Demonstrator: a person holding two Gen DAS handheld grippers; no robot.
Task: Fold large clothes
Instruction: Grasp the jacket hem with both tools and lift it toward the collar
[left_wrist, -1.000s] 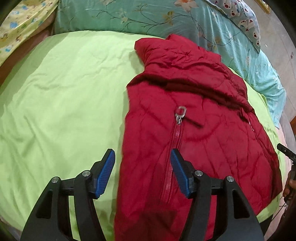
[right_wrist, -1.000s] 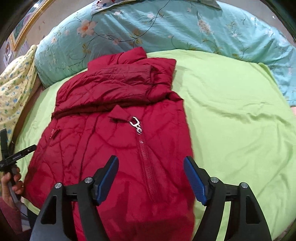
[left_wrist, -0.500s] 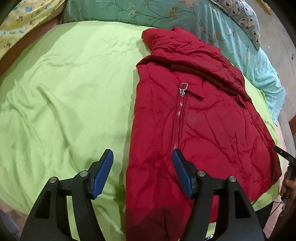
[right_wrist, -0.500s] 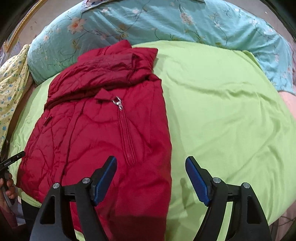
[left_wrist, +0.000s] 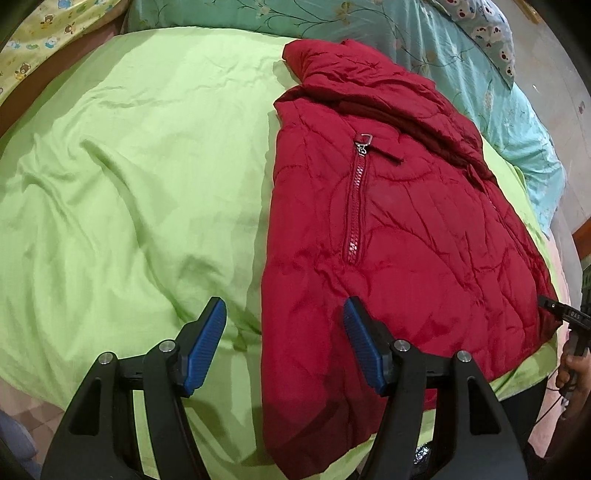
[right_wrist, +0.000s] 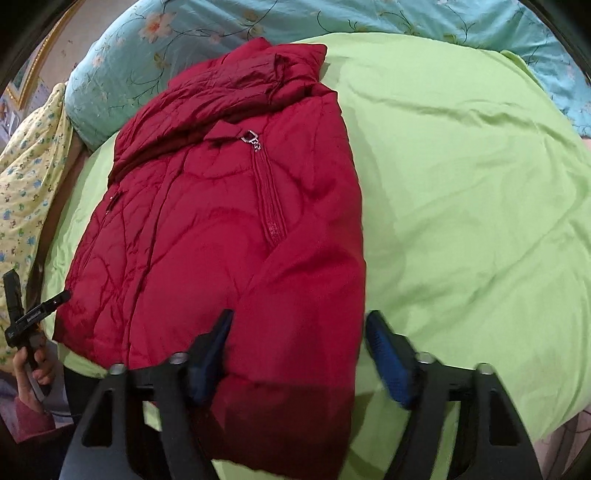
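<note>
The red quilted puffer jacket (left_wrist: 388, 229) lies flat on the light green bed sheet (left_wrist: 129, 184). The left gripper (left_wrist: 284, 332) stands apart over its near edge, gripping nothing. The right gripper (right_wrist: 299, 347) has just been closing, with the jacket's hem between its jaws, not pressed.

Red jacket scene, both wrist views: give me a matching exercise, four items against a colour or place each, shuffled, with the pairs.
Column one:
1. jacket
2. sheet
3. floral pillow
4. zipper pull

Column two:
A. light green, spread under the garment
B. silver, at the top of the short zip
C. turquoise, beyond the collar
D. dark red, quilted, lying flat

Pairs: 1-D, 2-A, 3-C, 4-B
</note>
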